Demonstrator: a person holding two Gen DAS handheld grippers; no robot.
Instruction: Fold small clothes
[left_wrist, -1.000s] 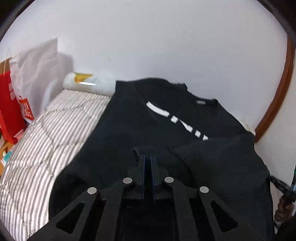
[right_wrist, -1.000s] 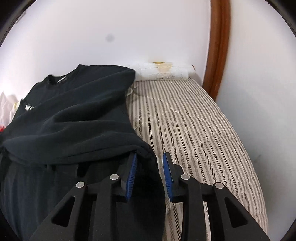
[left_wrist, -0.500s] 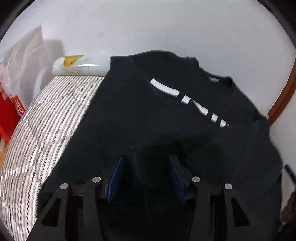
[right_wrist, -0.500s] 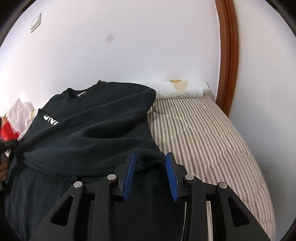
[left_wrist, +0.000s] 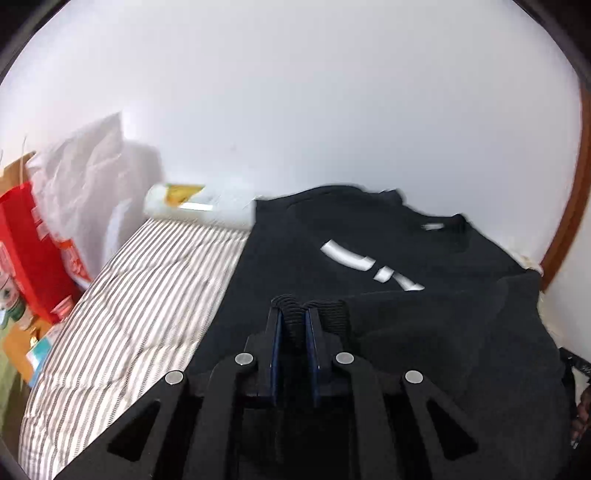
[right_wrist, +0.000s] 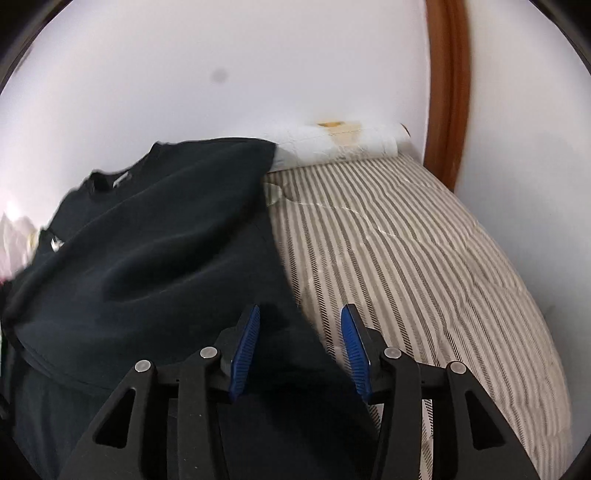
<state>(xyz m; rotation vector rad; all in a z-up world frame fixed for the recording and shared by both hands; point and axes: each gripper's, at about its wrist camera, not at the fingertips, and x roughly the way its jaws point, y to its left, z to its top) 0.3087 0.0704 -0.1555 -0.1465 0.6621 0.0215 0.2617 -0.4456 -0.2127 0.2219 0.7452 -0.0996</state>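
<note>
Since the earlier frame the ribbed cuff (left_wrist: 295, 314) is clamped again by the left gripper (left_wrist: 293, 325), while the right gripper (right_wrist: 299, 332) is opened, empty, over the soft, limp black sweatshirt (right_wrist: 155, 251), best gripped at its hems.

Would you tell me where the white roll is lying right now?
The white roll lies along the wall at the far end of the striped mattress, its left end behind the black sweatshirt in the right wrist view.

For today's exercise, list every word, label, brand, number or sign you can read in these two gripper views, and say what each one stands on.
Nothing can be read with certainty.
Black sweatshirt, chest: white block letters, half hidden by a fold and blurred; unreadable.
Neck tag: small white label, too blurred.
Red paper bag: white print and a white panel, blurred; unreadable.
White roll: a yellow patch, no legible text.
Small packets at the left edge: too blurred.
</note>
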